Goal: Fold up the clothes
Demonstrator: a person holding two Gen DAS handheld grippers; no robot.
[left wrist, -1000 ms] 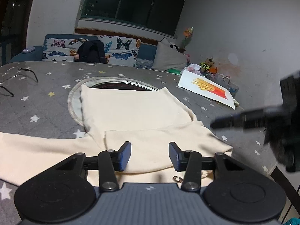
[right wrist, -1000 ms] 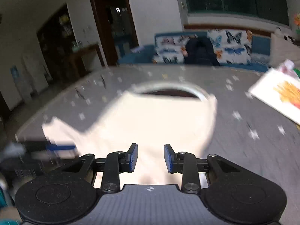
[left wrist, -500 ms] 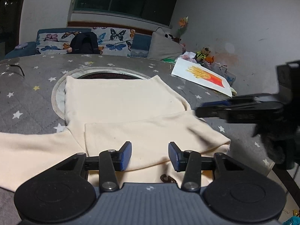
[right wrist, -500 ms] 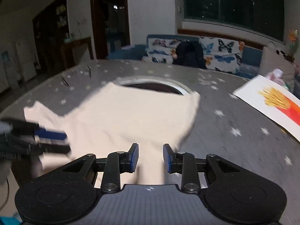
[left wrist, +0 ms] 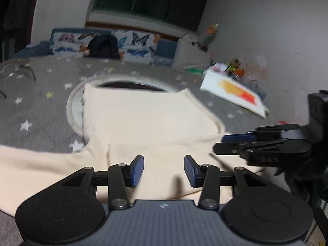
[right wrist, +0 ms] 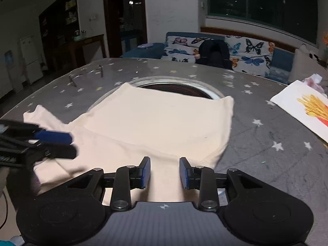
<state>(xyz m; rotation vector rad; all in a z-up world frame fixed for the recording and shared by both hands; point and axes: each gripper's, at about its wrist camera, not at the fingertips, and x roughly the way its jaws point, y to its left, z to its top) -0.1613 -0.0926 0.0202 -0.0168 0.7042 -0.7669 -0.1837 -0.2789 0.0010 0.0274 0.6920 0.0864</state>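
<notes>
Okay, one soft cream knit garment (right wrist: 155,123) lay partly folded on my round table's grey star-print cloth (right wrist: 266,135), covering the near half of its one round metal-rimmed centre hole (right wrist: 176,86). My left gripper (left wrist: 163,171) hovered over the near hem, blue ribbed pads apart, nothing pinched. My right gripper (right wrist: 164,173) had just been opening, also empty. One flat white fries drawing (right wrist: 305,106) lay right.
</notes>
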